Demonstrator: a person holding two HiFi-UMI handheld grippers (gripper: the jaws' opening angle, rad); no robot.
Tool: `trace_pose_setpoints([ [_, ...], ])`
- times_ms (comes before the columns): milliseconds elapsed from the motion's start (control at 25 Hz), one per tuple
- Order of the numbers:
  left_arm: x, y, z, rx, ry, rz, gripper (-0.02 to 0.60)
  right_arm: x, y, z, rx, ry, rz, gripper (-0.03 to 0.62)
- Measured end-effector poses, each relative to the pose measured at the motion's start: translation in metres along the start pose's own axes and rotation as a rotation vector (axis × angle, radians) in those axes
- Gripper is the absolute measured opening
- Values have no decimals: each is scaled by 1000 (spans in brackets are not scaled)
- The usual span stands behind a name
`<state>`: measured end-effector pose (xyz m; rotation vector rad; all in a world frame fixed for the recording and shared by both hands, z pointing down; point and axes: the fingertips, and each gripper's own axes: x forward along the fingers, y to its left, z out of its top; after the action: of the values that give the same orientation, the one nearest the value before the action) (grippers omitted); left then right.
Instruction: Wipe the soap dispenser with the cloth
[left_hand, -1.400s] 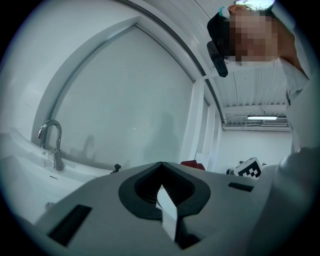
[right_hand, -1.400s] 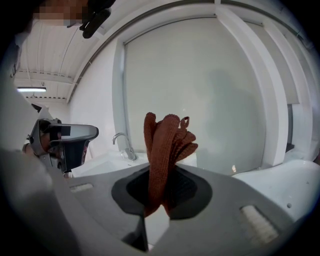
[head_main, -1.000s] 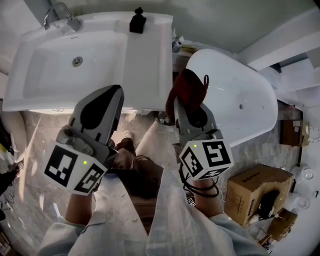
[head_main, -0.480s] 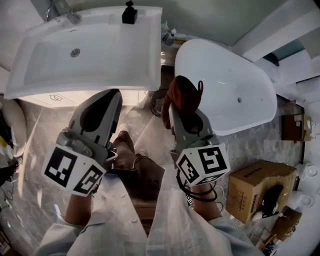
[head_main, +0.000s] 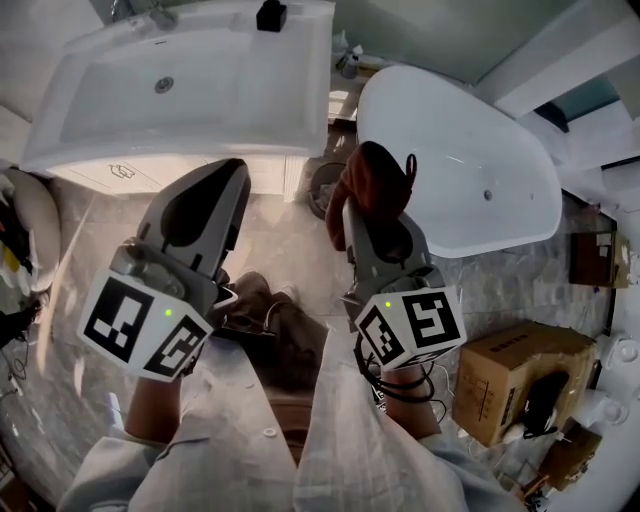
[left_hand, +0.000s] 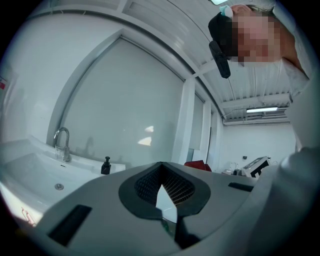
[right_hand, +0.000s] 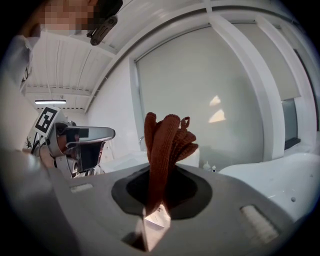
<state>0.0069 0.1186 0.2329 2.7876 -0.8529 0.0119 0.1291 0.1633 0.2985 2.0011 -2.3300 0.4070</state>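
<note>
Left gripper: your left gripper (head_main: 232, 175) has its jaws pressed together with nothing between them. It hangs over the floor, just near of the sink (head_main: 100, 120).
Right gripper: your right gripper (head_main: 368, 218) is clamped on the cloth (head_main: 377, 180).
Cloth: dark red knit, bunched and standing up out of the jaws, at the left edge of the white bathtub (head_main: 480, 150).
Soap dispenser (head_main: 271, 14): black, on the sink's far right corner, well apart from both grippers.
Between sink and tub: what may be small bottles, too tiny to tell.
</note>
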Motion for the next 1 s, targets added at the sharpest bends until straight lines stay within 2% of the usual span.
trace_pose_setpoints([
  [520,1,22,12,23,1,-15,3,30,22,17,13,-24,21,55],
  [1000,2,42,15,19,-8,-49,3,40,31,24,5,-29,-17,55],
])
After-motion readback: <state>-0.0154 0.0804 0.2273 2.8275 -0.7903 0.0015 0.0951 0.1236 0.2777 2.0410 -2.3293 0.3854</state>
